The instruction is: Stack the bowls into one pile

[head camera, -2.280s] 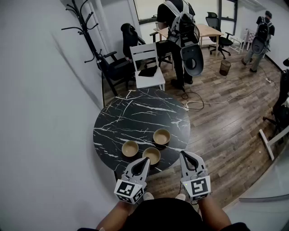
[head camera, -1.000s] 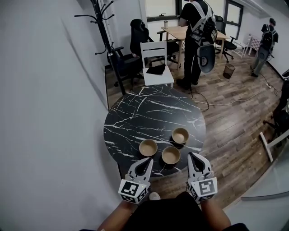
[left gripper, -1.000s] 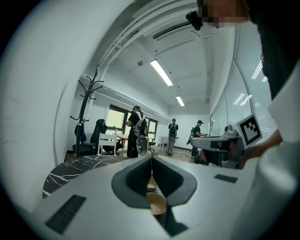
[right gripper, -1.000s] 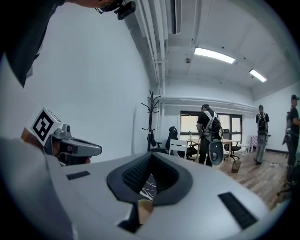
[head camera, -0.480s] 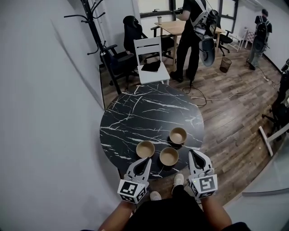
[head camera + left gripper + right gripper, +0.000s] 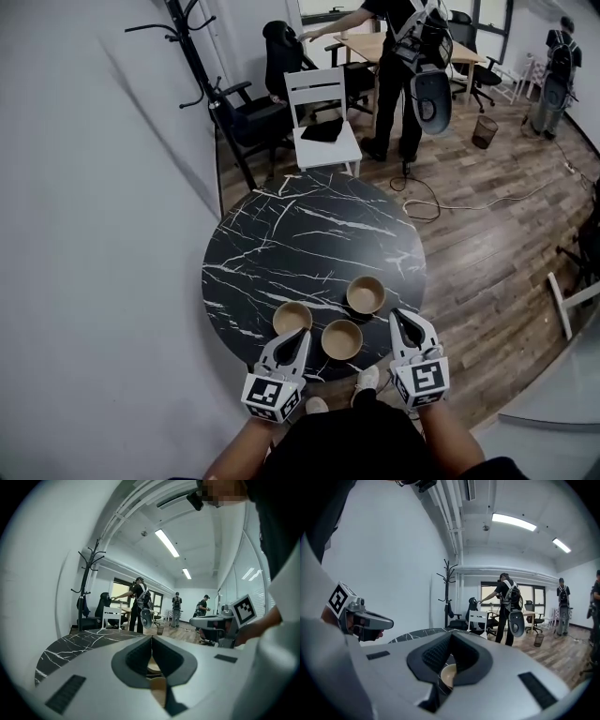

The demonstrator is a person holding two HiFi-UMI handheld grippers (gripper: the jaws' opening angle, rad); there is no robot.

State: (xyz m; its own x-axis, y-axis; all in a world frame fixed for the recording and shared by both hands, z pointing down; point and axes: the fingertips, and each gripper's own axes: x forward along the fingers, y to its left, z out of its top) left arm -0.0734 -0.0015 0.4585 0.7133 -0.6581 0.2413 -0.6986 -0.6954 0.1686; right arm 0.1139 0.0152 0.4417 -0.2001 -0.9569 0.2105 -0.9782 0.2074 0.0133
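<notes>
Both grippers have edged forward to the near rim of the round black marble table (image 6: 281,234) since a second ago. On it three tan bowls sit apart and unstacked near that edge: the left bowl (image 6: 292,318), the near bowl (image 6: 342,339) and the far bowl (image 6: 366,294). The left gripper (image 6: 300,336) hovers just before the left bowl, clenched on nothing; the right gripper (image 6: 403,319), likewise clenched and empty, hangs just right of the near bowl.

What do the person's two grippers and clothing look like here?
The left gripper and right gripper match: light grey tapered shells with dark textured pads, each carrying a white cube of black square markers. The person wears a black top.
</notes>
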